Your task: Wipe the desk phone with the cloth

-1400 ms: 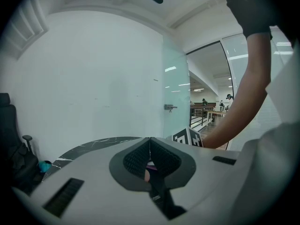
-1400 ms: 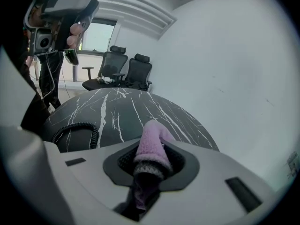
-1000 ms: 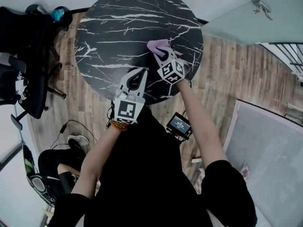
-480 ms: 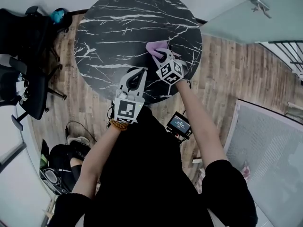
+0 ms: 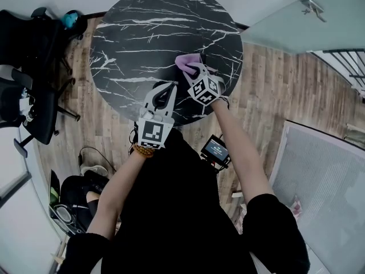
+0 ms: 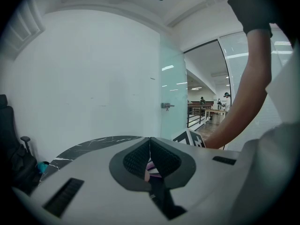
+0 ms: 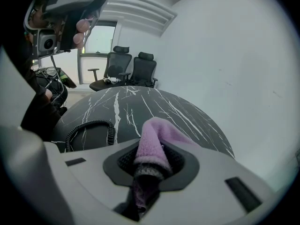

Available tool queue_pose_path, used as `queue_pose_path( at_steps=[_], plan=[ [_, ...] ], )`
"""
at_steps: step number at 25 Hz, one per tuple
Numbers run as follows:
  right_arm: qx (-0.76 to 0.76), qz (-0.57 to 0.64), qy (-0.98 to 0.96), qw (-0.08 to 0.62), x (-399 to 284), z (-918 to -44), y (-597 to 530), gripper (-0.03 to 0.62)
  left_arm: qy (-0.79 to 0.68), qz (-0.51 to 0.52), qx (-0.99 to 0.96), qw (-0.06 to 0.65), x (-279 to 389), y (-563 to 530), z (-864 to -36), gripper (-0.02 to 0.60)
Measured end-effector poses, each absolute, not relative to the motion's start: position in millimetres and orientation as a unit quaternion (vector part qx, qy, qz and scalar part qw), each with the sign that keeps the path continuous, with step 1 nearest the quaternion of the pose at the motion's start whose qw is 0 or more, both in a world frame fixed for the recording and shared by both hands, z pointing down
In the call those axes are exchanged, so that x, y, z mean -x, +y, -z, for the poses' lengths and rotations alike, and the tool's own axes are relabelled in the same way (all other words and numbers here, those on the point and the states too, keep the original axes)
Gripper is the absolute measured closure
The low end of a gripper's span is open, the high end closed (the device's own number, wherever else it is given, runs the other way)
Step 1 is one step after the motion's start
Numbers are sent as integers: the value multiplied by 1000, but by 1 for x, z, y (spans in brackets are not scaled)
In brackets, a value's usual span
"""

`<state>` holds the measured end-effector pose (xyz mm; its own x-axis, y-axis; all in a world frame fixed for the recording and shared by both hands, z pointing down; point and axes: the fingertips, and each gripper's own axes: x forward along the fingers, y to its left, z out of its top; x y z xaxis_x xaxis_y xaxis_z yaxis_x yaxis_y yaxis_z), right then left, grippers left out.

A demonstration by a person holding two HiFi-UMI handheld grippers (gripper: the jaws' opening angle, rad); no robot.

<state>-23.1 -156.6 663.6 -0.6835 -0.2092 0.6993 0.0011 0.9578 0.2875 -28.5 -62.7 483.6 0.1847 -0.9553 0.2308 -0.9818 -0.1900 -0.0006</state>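
My right gripper (image 5: pixel 195 69), fingers clamped on purple cloth (image 5: pixel 186 61) over marbled counter (image 5: pixel 142 33), my left gripper (image 5: pixel 167 88), fingers together, empty.

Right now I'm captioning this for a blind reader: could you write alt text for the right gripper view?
The right tongs are shut on a lilac fleece cloth, held over a round black marble-patterned table with white veins. A black coiled cord lies on the table at left, and two black office chairs stand beyond it.
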Motion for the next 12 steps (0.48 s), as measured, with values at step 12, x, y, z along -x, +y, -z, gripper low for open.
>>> queue_pose_path(
  at_steps=[12],
  plan=[
    [-55, 127, -906, 401, 18, -672, -144, 511, -633, -90, -766, 75, 27, -56, -486, 568]
  ],
)
